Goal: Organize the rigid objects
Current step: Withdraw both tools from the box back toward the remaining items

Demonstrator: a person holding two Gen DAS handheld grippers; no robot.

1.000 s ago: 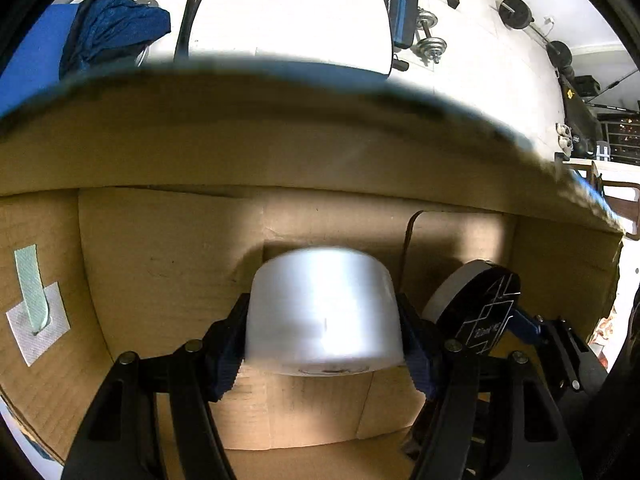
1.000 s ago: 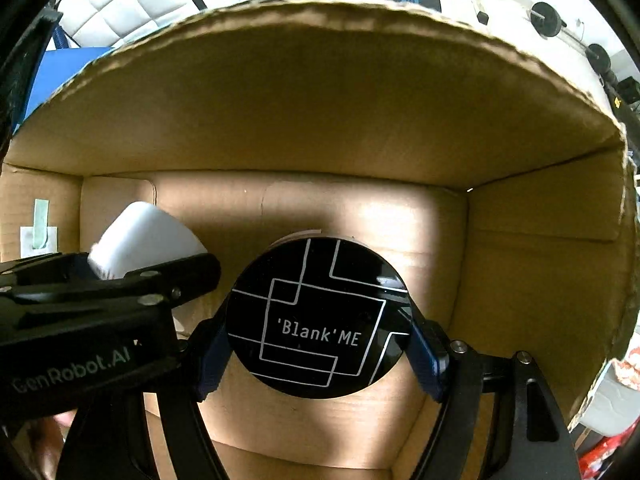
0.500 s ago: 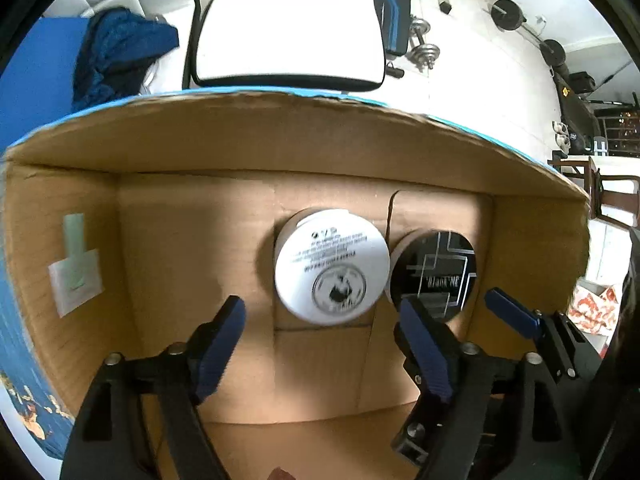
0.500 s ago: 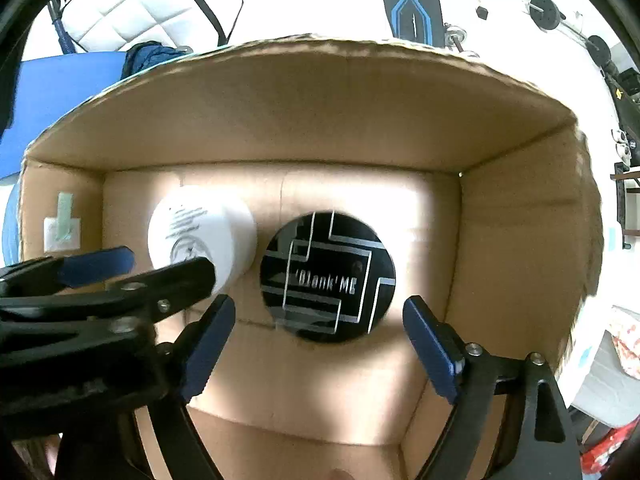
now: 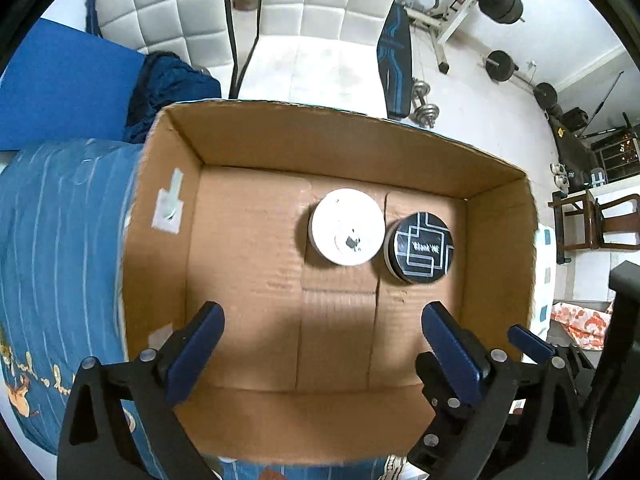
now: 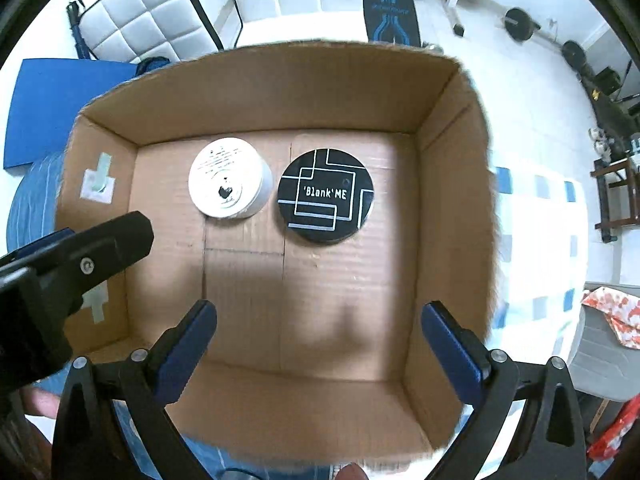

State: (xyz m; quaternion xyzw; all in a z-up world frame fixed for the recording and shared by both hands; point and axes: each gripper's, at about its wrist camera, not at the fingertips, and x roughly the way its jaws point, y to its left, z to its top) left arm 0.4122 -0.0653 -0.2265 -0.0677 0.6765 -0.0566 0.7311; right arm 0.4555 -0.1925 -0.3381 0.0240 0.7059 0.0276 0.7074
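A white round jar (image 5: 346, 232) (image 6: 228, 177) and a black round tin (image 5: 420, 247) (image 6: 326, 195) printed 'Blank'ME stand side by side on the floor of an open cardboard box (image 5: 168, 240) (image 6: 452, 200). My left gripper (image 5: 324, 344) hangs above the box with its jaws opening wide and nothing between them. Over the same box my right gripper (image 6: 320, 338) is also opening, empty. The left gripper's black body (image 6: 80, 256) shows at the left of the right wrist view.
The box rests on a blue patterned bedspread (image 5: 60, 240). Beyond it are a white padded chair (image 5: 280, 12), a blue mat (image 5: 60, 88), dark blue cloth (image 5: 168, 84) and gym weights (image 5: 424, 108) on a white floor. A wooden chair (image 5: 592, 220) stands at the right.
Both grippers let go of their containers, the left of the white jar and the right of the black tin, opened wide and rose out of the box. The two containers stay on the box floor.
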